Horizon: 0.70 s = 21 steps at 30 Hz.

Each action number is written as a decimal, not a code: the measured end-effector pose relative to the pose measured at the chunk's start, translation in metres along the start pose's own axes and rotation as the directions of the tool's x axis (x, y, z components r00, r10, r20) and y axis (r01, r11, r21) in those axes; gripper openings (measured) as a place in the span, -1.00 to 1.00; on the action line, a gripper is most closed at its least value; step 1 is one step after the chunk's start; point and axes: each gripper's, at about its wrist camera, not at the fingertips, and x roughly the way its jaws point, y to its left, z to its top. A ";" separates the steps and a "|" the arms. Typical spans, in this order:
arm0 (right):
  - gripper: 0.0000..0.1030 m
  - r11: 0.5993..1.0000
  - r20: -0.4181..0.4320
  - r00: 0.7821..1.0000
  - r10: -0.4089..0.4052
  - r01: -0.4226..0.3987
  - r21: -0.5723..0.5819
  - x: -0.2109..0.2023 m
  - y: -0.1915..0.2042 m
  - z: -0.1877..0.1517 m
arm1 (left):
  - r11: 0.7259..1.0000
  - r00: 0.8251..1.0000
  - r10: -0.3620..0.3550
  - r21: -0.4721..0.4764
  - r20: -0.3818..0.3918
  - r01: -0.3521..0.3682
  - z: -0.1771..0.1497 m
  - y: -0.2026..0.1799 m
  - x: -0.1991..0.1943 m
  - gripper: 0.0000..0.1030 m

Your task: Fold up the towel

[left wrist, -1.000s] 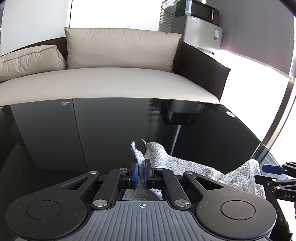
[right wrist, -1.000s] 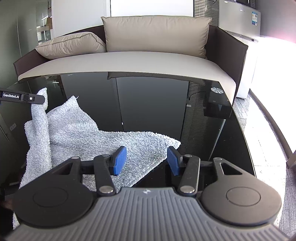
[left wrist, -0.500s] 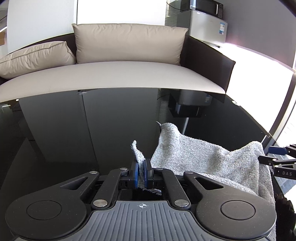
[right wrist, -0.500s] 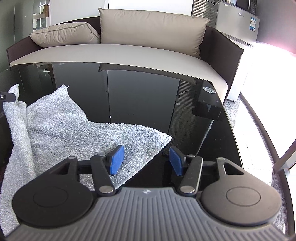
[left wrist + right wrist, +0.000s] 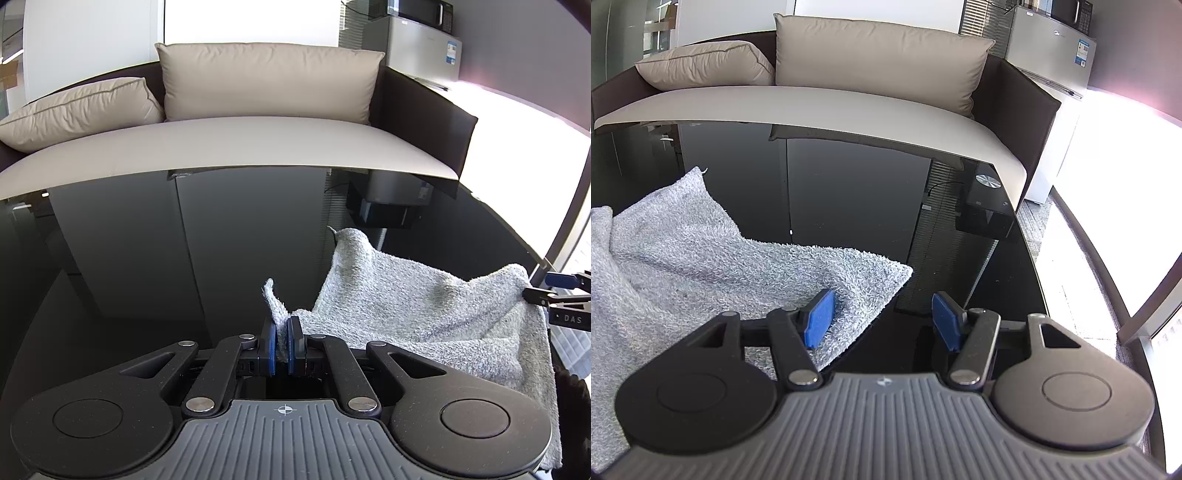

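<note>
Glossy black desk [image 5: 155, 266] fills our view, and the grey towel [image 5: 417, 306] lies rumpled on it at lower right of the left wrist view. Our left gripper [image 5: 281, 345] has its jaws clamped on one towel corner. Our right gripper [image 5: 882, 319] has just been opening; its jaws stand apart over the towel's edge, pressing nothing. Behind, we see a beige sofa [image 5: 240, 140] with cushions [image 5: 269, 81], and a fridge [image 5: 1056, 48] at upper right.

Grey towel [image 5: 424, 306] of rough looped terry cloth on glossy black mirror-like table [image 5: 147, 258]; left gripper [image 5: 281, 345] matt black plastic, blue pads, bright metal pivot pins; sofa [image 5: 849, 107] smooth beige upholstery
</note>
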 end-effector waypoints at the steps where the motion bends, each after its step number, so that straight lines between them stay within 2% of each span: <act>1: 0.18 1.000 0.003 1.000 -0.010 0.010 -0.008 0.000 0.001 0.000 | 1.000 1.000 -0.001 0.001 -0.002 0.001 -0.001 0.000 -0.002 -0.89; 11: 0.20 0.998 0.023 0.999 -0.043 0.044 -0.037 -0.002 0.005 0.000 | 1.000 1.000 -0.002 0.006 -0.016 0.002 -0.007 -0.001 -0.005 -0.88; 15: 0.20 1.000 0.036 0.999 -0.005 0.005 0.000 -0.014 0.000 -0.001 | 1.000 1.000 0.000 0.012 -0.017 0.000 -0.007 -0.002 -0.004 -0.88; 21: 0.20 0.992 0.021 0.993 0.112 -0.113 0.059 -0.035 0.003 -0.008 | 1.000 1.000 0.009 0.011 -0.026 -0.009 -0.008 -0.001 0.001 -0.88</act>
